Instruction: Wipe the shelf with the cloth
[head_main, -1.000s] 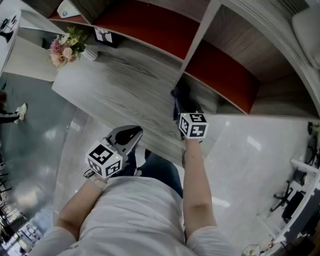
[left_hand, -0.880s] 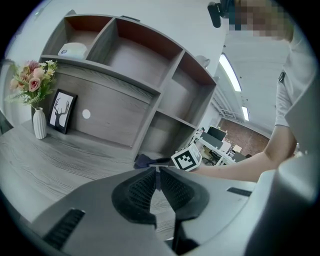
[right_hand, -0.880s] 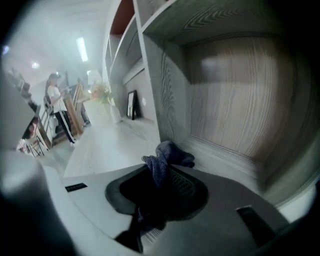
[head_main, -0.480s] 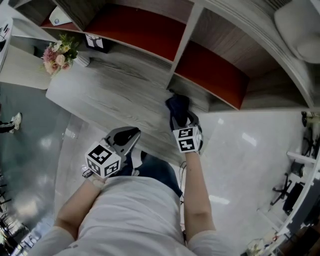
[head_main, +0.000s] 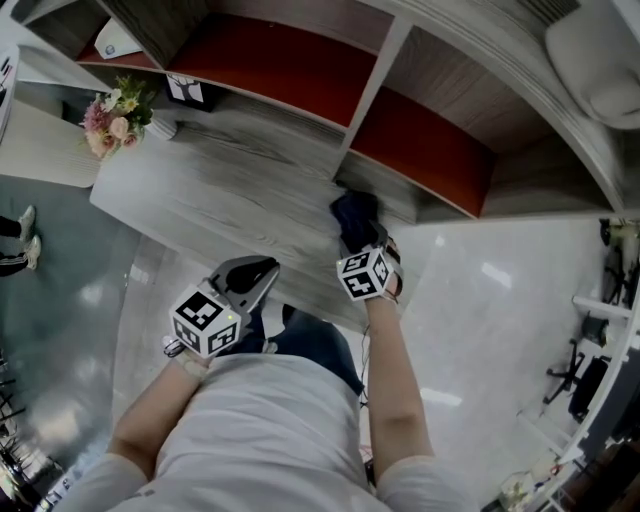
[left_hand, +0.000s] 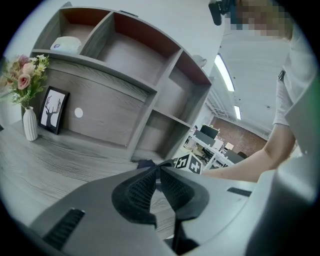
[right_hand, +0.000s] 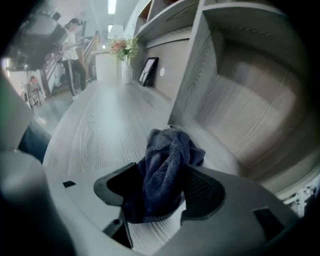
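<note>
While the right gripper (head_main: 362, 240) points down at the counter (head_main: 230, 190), its jaws have just been opening and now stand wide apart, with the dark blue cloth (right_hand: 165, 170) bunched between them. The cloth rests on the counter in a rumpled, upright heap. It leans against one jaw, and neither pad visibly presses on it.

Position of cloth: at the mouth of the lower right compartment (right_hand: 250, 110) of the shelf unit (head_main: 420, 110), just beside the foot of the upright divider (right_hand: 192, 75).

Left gripper (left_hand: 159, 169): held back at the counter's near edge, well apart from the cloth. Its jaws are together at the tips, with nothing between them.

Shelf unit: grey wood grain, several open compartments, red back panels showing in the head view. A white rounded object (left_hand: 65, 45) lies in the upper left compartment.

Counter: grey wood grain, running along the front of the shelf unit. At its far left end stands a white vase (left_hand: 30, 124) of pink and cream flowers (left_hand: 22, 80). Just beside the vase, a black-framed deer picture (left_hand: 52, 110) leans against the shelf unit.

Person: white shirt, bare forearms, standing at the counter's near edge over a glossy pale floor (head_main: 500, 290).
</note>
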